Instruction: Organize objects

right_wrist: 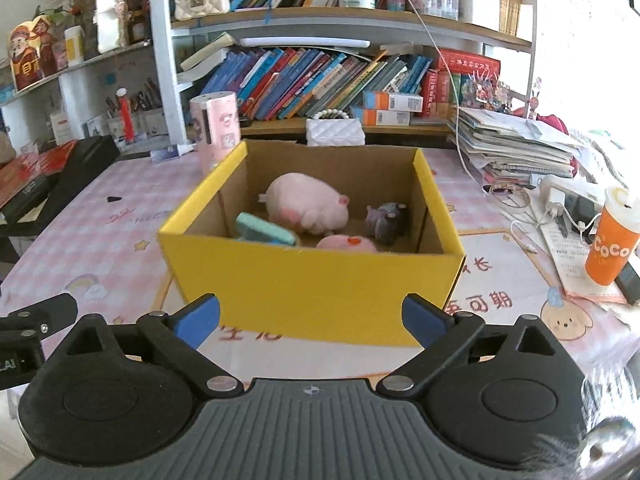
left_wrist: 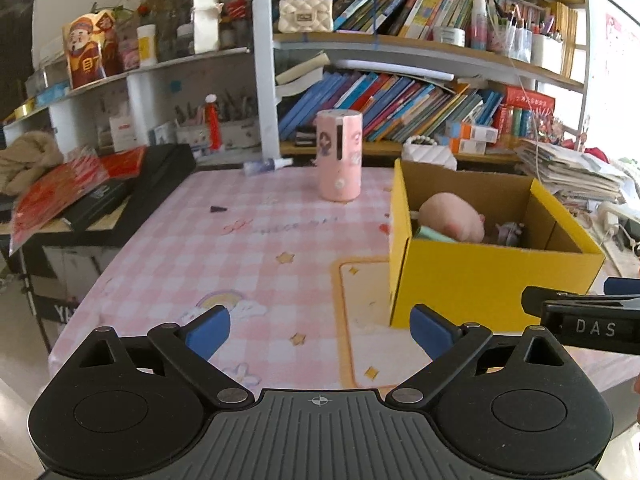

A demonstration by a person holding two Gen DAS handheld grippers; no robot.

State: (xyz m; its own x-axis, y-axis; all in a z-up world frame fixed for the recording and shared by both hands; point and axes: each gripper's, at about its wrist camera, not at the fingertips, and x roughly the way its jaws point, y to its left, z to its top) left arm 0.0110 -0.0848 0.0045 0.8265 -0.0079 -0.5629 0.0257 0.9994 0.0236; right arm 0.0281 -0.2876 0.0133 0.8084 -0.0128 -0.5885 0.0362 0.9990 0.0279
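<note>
A yellow cardboard box [right_wrist: 320, 288] stands on the pink checked table [right_wrist: 100, 232]. Inside lie a pink plush pig [right_wrist: 306, 204], a teal case [right_wrist: 264, 230], a small purple-grey toy [right_wrist: 386, 220] and a pink item with a red heart [right_wrist: 346, 243]. My right gripper [right_wrist: 312, 320] is open and empty, just in front of the box. My left gripper [left_wrist: 320, 330] is open and empty over the table, left of the box [left_wrist: 480, 276]. A pink cylinder holder [left_wrist: 340, 155] stands upright at the table's far side; it also shows in the right wrist view [right_wrist: 216, 128].
An orange CoCo cup [right_wrist: 612, 240], a white charger with cables [right_wrist: 560, 200] and a paper stack [right_wrist: 516, 148] crowd the right side. A white quilted purse [right_wrist: 335, 131] sits behind the box. A black case [left_wrist: 132, 188] and red packets [left_wrist: 60, 188] lie left. Bookshelves stand behind.
</note>
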